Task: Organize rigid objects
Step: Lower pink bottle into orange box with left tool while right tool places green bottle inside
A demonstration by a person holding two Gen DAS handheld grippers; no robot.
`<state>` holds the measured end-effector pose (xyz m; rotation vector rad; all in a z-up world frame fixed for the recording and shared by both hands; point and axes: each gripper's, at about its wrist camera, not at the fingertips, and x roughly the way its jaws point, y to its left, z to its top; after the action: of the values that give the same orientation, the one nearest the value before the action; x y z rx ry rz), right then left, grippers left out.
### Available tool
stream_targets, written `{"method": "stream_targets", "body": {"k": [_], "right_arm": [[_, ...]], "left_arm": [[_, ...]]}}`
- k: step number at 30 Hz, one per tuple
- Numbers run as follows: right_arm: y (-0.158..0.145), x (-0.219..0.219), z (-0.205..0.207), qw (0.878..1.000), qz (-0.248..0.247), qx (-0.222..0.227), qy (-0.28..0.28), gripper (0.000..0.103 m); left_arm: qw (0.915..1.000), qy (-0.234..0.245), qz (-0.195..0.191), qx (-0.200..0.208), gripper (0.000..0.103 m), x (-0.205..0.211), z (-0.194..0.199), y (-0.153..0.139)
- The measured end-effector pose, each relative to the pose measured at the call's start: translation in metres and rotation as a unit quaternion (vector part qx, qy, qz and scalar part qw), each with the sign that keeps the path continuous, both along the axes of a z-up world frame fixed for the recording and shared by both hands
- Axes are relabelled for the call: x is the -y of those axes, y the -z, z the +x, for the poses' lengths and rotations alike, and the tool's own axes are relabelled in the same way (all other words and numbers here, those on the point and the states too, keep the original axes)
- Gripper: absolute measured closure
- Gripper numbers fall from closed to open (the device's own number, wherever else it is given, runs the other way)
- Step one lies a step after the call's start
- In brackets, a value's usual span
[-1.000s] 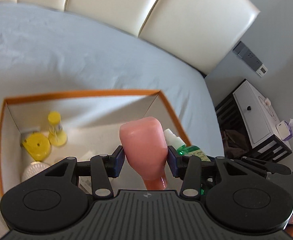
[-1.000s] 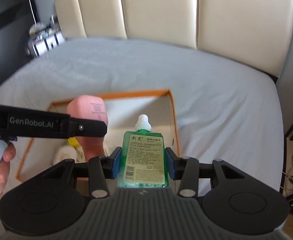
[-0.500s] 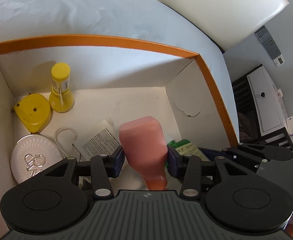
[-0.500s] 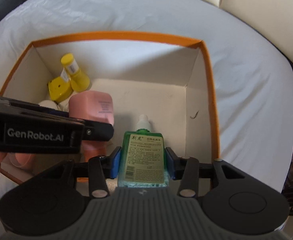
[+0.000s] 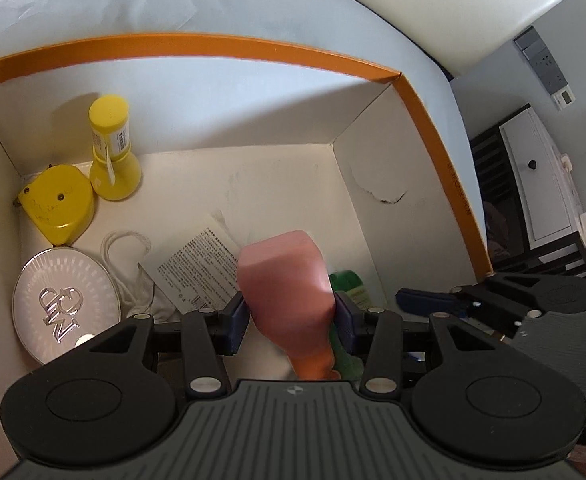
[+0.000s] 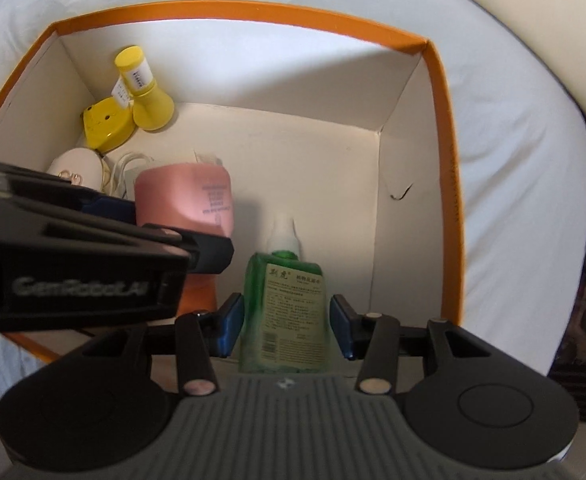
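Note:
My left gripper (image 5: pixel 291 320) is shut on a pink bottle (image 5: pixel 285 284), held upside down low inside the orange-rimmed white box (image 5: pixel 221 46). The pink bottle (image 6: pixel 185 196) and left gripper also show in the right wrist view. My right gripper (image 6: pixel 285 320) stands around a green bottle (image 6: pixel 285 304) with a white cap, near the box's right wall (image 6: pixel 409 184). Its pads look slightly apart from the blurred bottle. The green bottle (image 5: pixel 349 284) peeks out behind the pink one.
In the box's left part lie a yellow bottle (image 5: pixel 111 152), a yellow case (image 5: pixel 55 204), a round silver tin (image 5: pixel 65 304), a cord (image 5: pixel 127 244) and a printed paper (image 5: pixel 197 268). The box sits on a grey-white bed (image 6: pixel 513 140). A nightstand (image 5: pixel 541 184) stands right.
Both grippers have moved down deeper into the box with their bottles. The right gripper's jaws have widened a little around the green bottle, which now looks blurred.

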<state>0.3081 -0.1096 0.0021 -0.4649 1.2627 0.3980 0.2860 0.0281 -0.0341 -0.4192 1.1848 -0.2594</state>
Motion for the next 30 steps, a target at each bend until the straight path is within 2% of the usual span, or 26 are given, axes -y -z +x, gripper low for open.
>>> {"method": "stream_targets", "body": {"k": [4, 11, 17, 21, 27, 30], "right_arm": [[-0.006, -0.001, -0.006, 1.0, -0.007, 0.019, -0.01, 0.052], [-0.015, 0.005, -0.009, 1.0, 0.001, 0.026, -0.003, 0.052], [-0.018, 0.008, -0.013, 1.0, 0.005, 0.03, 0.005, 0.052], [-0.02, 0.009, -0.013, 0.999, 0.008, 0.032, 0.008, 0.051], [-0.026, 0.012, -0.017, 0.999, 0.018, 0.044, 0.009, 0.05], [-0.035, 0.013, -0.028, 0.997, 0.028, 0.073, 0.003, 0.048]], "left_arm": [[0.9999, 0.009, 0.009, -0.001, 0.052, 0.007, -0.001, 0.004], [0.9996, 0.021, 0.017, -0.002, 0.052, 0.009, 0.002, 0.007], [0.9994, 0.032, 0.005, 0.01, 0.052, 0.012, 0.0, 0.001], [0.9991, 0.032, 0.019, 0.02, 0.051, 0.011, -0.004, -0.004], [0.9964, 0.034, 0.035, 0.069, 0.051, 0.009, -0.021, -0.023], [0.9935, 0.029, 0.033, 0.105, 0.051, 0.006, -0.033, -0.036]]}}
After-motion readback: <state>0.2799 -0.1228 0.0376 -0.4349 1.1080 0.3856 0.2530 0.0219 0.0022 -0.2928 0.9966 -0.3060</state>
